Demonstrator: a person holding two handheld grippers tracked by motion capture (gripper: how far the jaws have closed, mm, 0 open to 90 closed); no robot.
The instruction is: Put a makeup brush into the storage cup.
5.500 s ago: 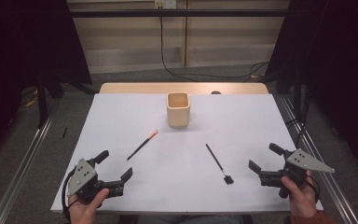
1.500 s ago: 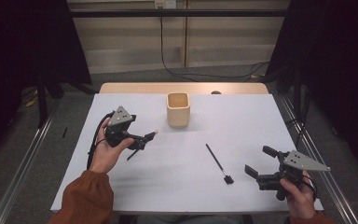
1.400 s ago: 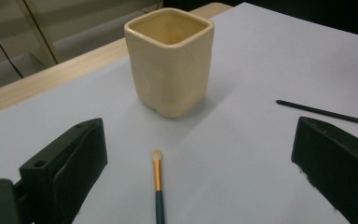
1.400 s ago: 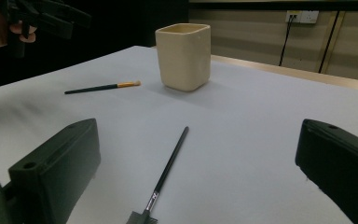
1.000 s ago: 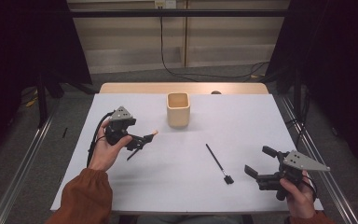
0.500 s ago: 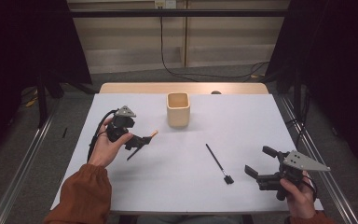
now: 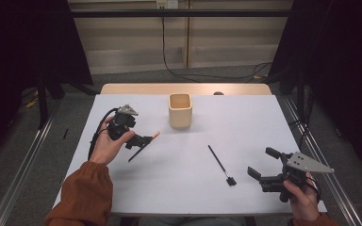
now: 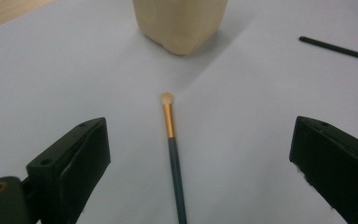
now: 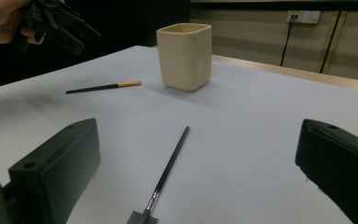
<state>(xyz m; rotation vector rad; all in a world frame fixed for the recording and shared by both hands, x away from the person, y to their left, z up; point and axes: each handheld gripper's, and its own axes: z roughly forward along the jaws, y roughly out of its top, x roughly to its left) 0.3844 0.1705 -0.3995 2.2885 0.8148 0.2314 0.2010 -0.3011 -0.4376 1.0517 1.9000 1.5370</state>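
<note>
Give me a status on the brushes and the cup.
Done: nothing; the cup is empty. In hand: the left hand-held gripper hangs open over the orange-tipped brush, which lies on the table between its jaws. Left: grasp it, and the black brush lies untouched before the open right hand-held gripper.

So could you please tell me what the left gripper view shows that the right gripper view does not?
The left gripper view alone shows the orange-tipped brush lying between its open jaws. The right gripper view alone shows the comb-ended brush whole, the cup's open rim, the wall socket and the left gripper. Both show the cream cup and the white tabletop.
</note>
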